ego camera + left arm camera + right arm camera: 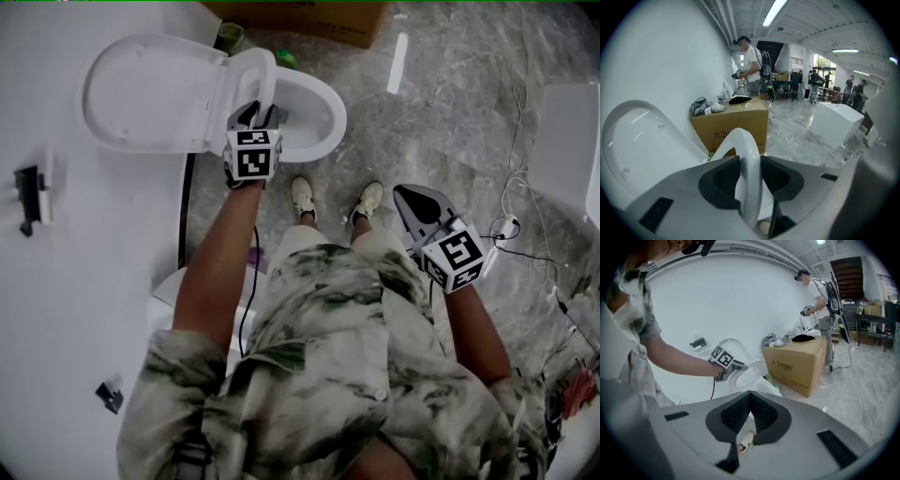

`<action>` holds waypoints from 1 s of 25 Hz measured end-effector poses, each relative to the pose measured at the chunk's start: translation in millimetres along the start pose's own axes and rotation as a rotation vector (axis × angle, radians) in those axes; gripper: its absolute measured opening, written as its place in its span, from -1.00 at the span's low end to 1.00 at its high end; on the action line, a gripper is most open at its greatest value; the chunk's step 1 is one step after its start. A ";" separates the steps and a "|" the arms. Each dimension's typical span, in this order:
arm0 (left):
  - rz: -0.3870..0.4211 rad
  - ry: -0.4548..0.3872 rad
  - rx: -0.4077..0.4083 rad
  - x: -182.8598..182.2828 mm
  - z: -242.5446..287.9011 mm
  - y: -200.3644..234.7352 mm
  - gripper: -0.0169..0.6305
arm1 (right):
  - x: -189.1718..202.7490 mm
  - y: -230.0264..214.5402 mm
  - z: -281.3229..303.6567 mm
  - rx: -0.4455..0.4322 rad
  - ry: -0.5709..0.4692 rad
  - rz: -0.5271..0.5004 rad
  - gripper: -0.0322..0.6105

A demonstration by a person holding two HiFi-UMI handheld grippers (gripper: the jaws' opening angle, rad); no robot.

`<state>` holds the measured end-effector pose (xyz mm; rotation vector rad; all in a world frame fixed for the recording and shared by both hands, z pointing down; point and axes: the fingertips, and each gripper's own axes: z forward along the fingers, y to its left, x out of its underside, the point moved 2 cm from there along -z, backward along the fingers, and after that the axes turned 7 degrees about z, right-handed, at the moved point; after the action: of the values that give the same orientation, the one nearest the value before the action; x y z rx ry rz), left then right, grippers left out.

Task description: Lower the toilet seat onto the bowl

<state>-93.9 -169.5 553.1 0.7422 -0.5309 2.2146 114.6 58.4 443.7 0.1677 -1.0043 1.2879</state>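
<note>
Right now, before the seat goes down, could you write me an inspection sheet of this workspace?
Surface: grey marble floor.
Job's things: white plastic toilet seat raised on edge above the white ceramic bowl, not yet down; white lid open against the white wall.
Clutter: brown cardboard box behind the toilet, clothes on top.
Grippers: left gripper shut on the seat; right gripper shut, empty, away from the toilet.
Cables: thin cables loose on the floor at right.
Surroundings: other people far behind.

We see a white toilet seat (268, 67) above its white bowl (330, 120), a brown cardboard box (309, 19) behind the bowl, grey marbled floor (450, 122), and a green-and-cream camouflage shirt (328, 375).
</note>
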 end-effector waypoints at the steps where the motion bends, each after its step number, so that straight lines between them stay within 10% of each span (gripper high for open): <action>1: 0.000 0.002 0.002 0.5 1.5 -2.9 -0.48 | 1.3 -1.3 -1.3 0.000 0.001 0.001 -0.83; 25: -0.016 0.069 0.065 20.1 43.3 -64.8 -0.48 | 22.2 -31.1 -0.9 -0.030 0.041 0.014 -0.83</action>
<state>-42.0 -141.7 608.0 0.6984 -0.4198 2.2430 140.1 64.6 471.5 0.1111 -0.9908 1.2839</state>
